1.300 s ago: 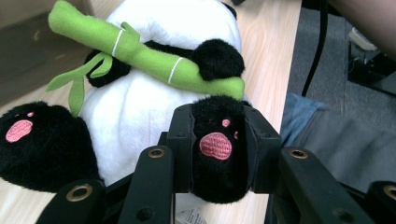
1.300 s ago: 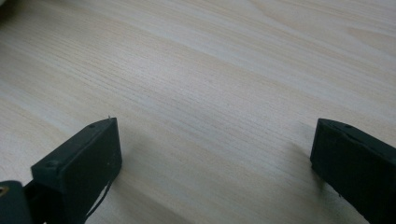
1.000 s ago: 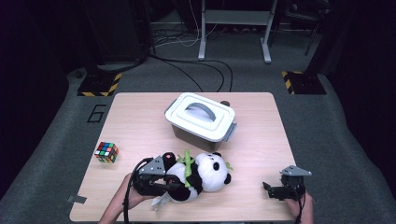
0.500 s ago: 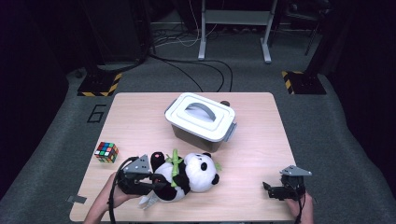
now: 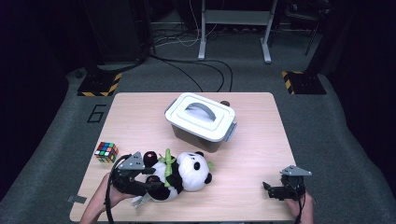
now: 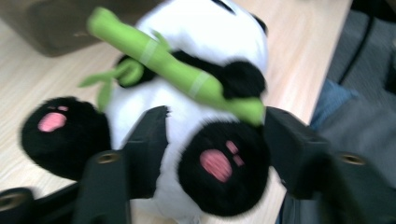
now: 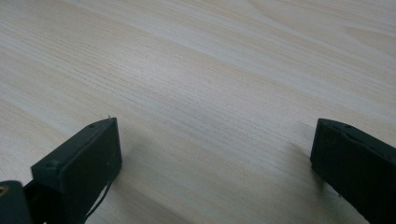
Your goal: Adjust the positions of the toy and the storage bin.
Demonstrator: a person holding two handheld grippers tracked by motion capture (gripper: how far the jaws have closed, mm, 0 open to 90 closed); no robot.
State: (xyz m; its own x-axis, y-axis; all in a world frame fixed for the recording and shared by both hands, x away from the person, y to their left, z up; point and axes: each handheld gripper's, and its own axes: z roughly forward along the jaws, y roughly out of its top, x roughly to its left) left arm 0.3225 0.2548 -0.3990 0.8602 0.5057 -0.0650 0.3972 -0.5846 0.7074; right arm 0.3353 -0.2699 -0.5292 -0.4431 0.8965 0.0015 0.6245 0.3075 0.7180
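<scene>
A white numeral 6 [image 5: 96, 113] is marked on the grey floor beside the pale wooden tabletop [image 5: 261, 135]; that is all the writing I can read. The black-and-white plush panda hugging a green bamboo stalk [image 5: 184, 170] lies on its side near the front left of the tabletop. The left gripper [image 5: 140, 179] sits at its hind end, fingers [image 6: 147, 140] having just been opening, one black foot between them with slack at the sides. Behind the panda stands a grey plastic box with a white handled lid [image 5: 201, 122], close by. A multicoloured puzzle cube [image 5: 106, 152] rests just left of the gripper. The right gripper [image 5: 273, 190] rests at the front right, fingers [image 7: 81, 161] spread wide over bare wood.
</scene>
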